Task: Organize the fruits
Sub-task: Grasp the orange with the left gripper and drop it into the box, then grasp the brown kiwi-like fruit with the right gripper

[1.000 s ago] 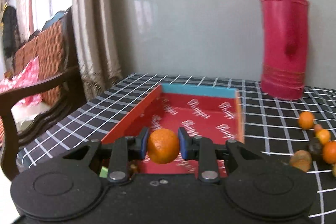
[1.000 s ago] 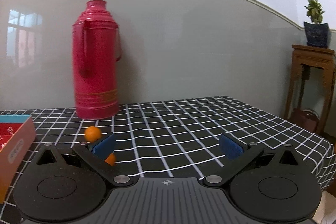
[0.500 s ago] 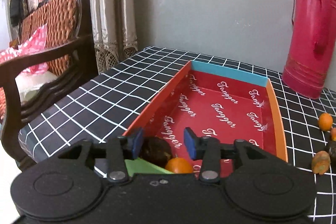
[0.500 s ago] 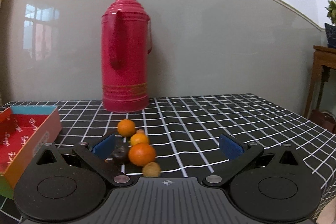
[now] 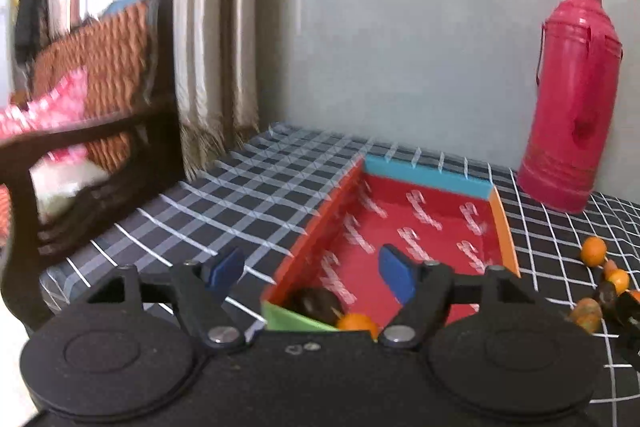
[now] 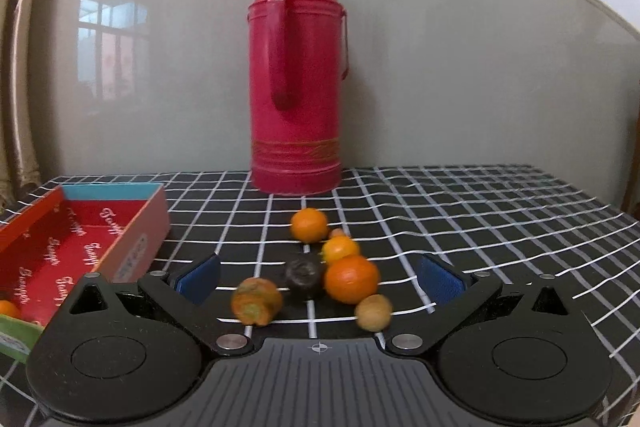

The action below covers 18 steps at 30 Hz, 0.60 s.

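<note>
Fruit cluster (image 6: 320,275) on table just beyond right gripper's (image 6: 320,277) spread jaws

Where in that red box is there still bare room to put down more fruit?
Most of the red box floor is bare, from the blue end wall forward. Only the near green end is taken, by an orange and a dark fruit.

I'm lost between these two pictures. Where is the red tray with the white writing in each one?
Left wrist view: the red tray lies centre-right, just beyond the open left tool.
Right wrist view: the same tray sits at the left edge, left of the open right tool.
Shared landmark: the pink flask standing by the wall.
</note>
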Motion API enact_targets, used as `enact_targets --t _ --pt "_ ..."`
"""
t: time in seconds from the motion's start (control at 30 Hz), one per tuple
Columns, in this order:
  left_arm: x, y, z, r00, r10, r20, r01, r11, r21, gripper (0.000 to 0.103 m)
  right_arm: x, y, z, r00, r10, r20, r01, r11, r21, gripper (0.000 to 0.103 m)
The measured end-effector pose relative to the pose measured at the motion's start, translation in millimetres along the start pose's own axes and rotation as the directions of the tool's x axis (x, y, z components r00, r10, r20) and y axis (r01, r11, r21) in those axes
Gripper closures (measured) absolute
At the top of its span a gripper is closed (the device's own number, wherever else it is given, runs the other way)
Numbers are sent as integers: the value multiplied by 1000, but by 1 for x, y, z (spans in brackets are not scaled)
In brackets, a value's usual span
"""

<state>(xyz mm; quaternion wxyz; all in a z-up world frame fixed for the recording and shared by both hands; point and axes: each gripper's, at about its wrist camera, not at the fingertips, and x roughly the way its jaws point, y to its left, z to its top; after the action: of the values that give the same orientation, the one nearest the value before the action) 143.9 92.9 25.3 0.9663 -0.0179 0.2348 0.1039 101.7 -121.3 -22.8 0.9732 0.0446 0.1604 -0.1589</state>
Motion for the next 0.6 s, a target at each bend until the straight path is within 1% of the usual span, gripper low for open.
enact_targets --t 0.07,0.13,0.33,0.4,0.43,0.5,0.53,0.6 --pt "-4 3 1 1000 2 26 -2 1000 3 34 5 1 0 999 28 -18 -28 999 18 0" --pt "-6 4 3 999 11 34 -11 1000 4 31 10 2 0 998 38 -40 -37 999 29 0" --pt "0 21 6 1000 30 10 -29 999 -29 31 28 4 -2 991 87 -101 -79 994 78 0" --pt "3 26 6 999 35 -1 -35 999 -40 31 36 7 -2 989 94 -117 -85 994 74 1" --pt "4 29 6 999 41 -5 -42 998 -45 30 39 9 -3 988 96 -123 -88 994 71 4" --pt "6 33 6 999 50 -10 -50 997 -51 30 46 12 -4 981 116 -152 -106 992 74 36" --pt "6 35 6 999 53 -13 -53 997 -55 30 51 13 -5 976 128 -179 -115 990 83 39" --pt "7 38 7 998 59 -15 -60 997 -58 30 60 12 -9 968 124 -217 -103 989 107 40"
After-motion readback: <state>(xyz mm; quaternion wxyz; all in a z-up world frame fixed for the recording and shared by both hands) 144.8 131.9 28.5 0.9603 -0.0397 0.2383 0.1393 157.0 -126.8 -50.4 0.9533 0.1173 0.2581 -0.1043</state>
